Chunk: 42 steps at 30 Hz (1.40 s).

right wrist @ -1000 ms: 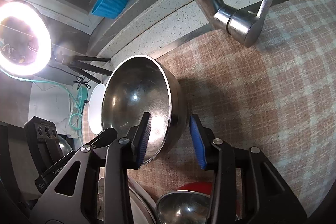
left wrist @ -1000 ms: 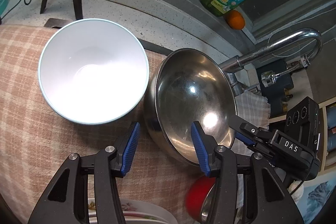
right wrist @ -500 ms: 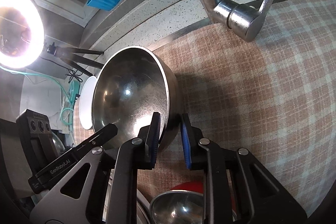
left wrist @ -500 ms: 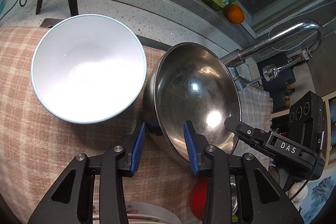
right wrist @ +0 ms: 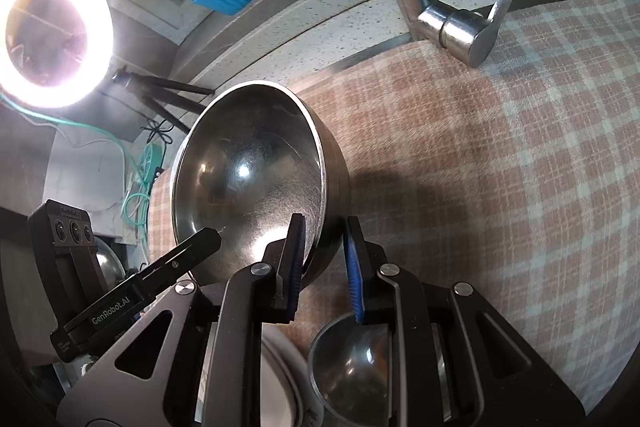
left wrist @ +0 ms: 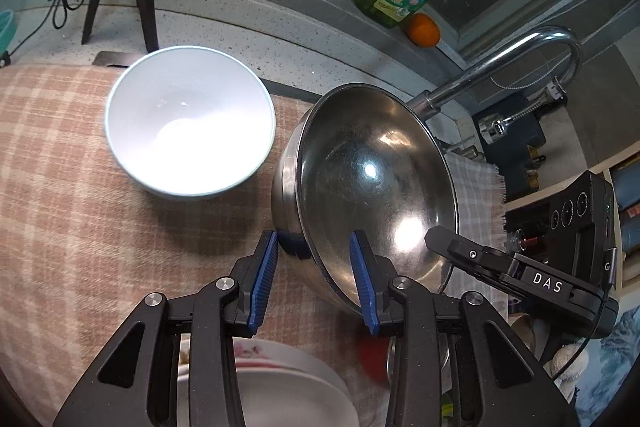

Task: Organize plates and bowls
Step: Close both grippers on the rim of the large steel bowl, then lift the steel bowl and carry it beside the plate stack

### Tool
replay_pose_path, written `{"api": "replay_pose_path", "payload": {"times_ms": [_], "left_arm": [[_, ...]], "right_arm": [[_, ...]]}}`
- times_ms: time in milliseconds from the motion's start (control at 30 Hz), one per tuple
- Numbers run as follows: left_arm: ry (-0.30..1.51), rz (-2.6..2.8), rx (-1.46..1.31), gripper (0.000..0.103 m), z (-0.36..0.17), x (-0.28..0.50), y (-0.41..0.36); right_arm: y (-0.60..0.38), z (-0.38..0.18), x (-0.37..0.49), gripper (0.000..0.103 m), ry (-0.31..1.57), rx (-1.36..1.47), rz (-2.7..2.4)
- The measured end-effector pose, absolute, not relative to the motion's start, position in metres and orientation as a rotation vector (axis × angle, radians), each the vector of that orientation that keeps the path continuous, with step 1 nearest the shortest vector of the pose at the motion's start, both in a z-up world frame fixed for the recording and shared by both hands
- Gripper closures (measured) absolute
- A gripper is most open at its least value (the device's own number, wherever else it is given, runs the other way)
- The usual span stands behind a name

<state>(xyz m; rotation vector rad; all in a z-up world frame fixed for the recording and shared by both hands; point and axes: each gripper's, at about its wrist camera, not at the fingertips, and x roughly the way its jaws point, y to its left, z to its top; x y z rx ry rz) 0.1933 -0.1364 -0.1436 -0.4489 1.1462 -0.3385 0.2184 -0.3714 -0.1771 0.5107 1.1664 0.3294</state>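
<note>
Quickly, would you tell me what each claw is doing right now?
Left claw: just closed on the rim of the steel bowl.
Right claw: just closed on the same bowl's rim.

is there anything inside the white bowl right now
No, the white bowl on the checked cloth shows only its bare, shiny inside in the left wrist view.

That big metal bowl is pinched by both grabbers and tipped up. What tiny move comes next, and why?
Probably carry the steel bowl a little higher, then toward the white bowl beside it. The left gripper and right gripper each clamp its near rim, one pad inside and one outside. The bowl looks tilted, its far side close to the checked cloth, so it may drag if moved sideways first.
</note>
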Motion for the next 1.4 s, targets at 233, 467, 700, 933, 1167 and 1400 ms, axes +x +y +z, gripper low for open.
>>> {"api": "replay_pose_path", "payload": {"times_ms": [233,467,700,933,1167,1400], "left_arm": [[1.113,-0.342,-0.455,0.069,-0.126,0.171,-0.116],[1.085,-0.315,-0.454,0.069,-0.113,0.143,-0.081],[1.059,-0.256,-0.465,0.069,-0.106,0.109,-0.038],[1.038,-0.18,-0.509,0.069,-0.105,0.077,0.008],[1.036,-0.114,-0.558,0.069,-0.111,0.045,0.047],[1.052,-0.051,-0.597,0.069,-0.126,0.019,0.069]], "right_arm": [[-0.351,-0.16,0.198,0.083,1.138,0.502,0.359],[-0.311,-0.146,0.175,0.083,1.124,0.469,0.416],[-0.258,-0.144,0.157,0.083,1.137,0.417,0.486],[-0.209,-0.146,0.138,0.083,1.165,0.375,0.569],[-0.154,-0.154,0.121,0.083,1.202,0.319,0.643],[-0.118,-0.166,0.11,0.083,1.241,0.25,0.683]]}}
